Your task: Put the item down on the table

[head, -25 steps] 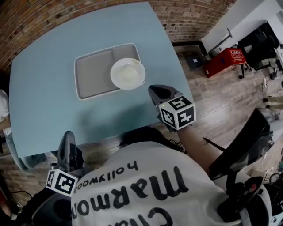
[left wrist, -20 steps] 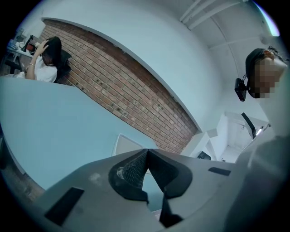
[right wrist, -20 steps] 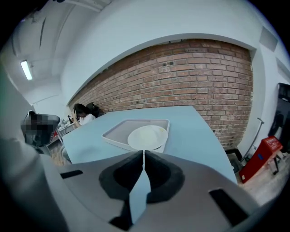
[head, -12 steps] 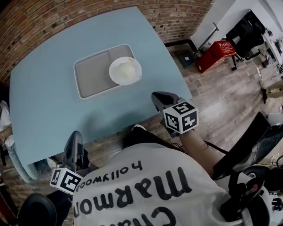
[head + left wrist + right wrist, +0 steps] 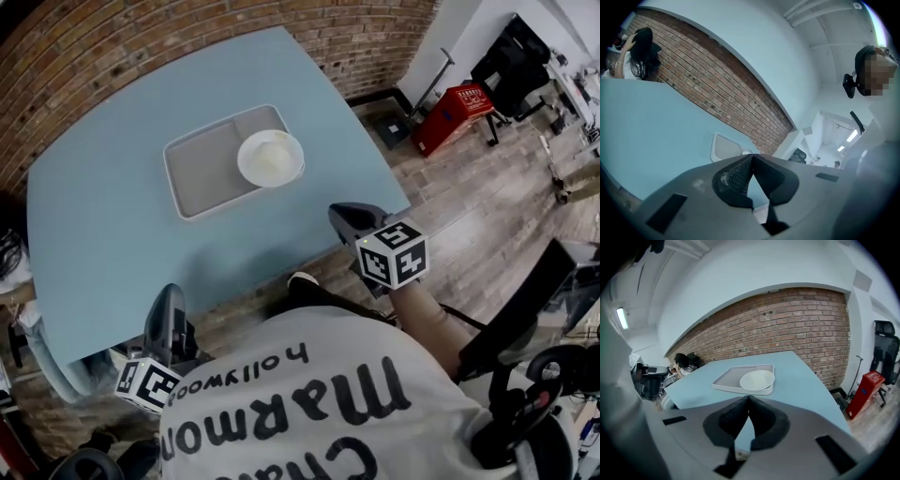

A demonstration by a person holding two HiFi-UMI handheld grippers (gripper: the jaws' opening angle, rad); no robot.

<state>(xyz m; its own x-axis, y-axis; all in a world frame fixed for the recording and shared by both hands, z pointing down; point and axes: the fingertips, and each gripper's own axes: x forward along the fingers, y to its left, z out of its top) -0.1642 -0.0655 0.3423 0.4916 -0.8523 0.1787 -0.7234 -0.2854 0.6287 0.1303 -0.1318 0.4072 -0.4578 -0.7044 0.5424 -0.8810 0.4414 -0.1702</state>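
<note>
Only the head view shows left gripper point(image 5: 171, 298) and right gripper point(image 5: 343, 214) at once, each pressed together, empty. The round bowl point(image 5: 270, 157) sits upright at the tray's point(image 5: 204, 171) three-o'clock end.

Light blue table point(image 5: 112, 225), a grey tray point(image 5: 202, 173) flat on it, nearer its far edge.
</note>
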